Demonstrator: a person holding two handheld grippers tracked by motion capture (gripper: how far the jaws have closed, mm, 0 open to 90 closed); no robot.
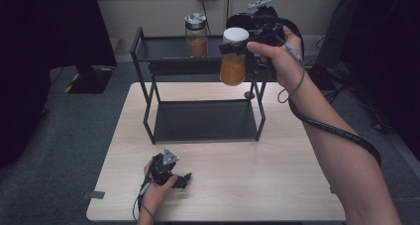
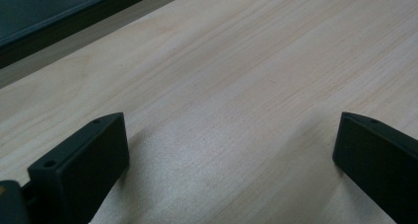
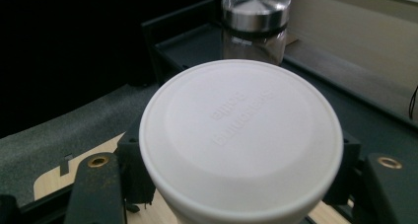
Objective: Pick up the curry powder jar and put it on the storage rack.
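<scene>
Right hand-held gripper [image 1: 236, 45] clamps the jar [image 1: 233, 61] just under its white lid [image 1: 235, 34]; jaws grip either side of the neck in the right gripper view. Jar [image 3: 240, 135] hangs in the air, upright, orange contents visible, in front of the rack's [image 1: 148, 61] top shelf, at about 1 o'clock from tabletop [image 1: 277, 175] centre. Its base is well clear of the wood.

Second jar [image 1: 196, 35], metal lid, stands on the top shelf, at 10 o'clock from the held jar, apart from it.

Left hand-held gripper [image 1: 184, 179] rests low on the tabletop at 7 o'clock, jaws released, spread wide over bare wood [image 2: 236, 100], nothing between them. Rack's lower shelf lies at 12 o'clock from it.
</scene>
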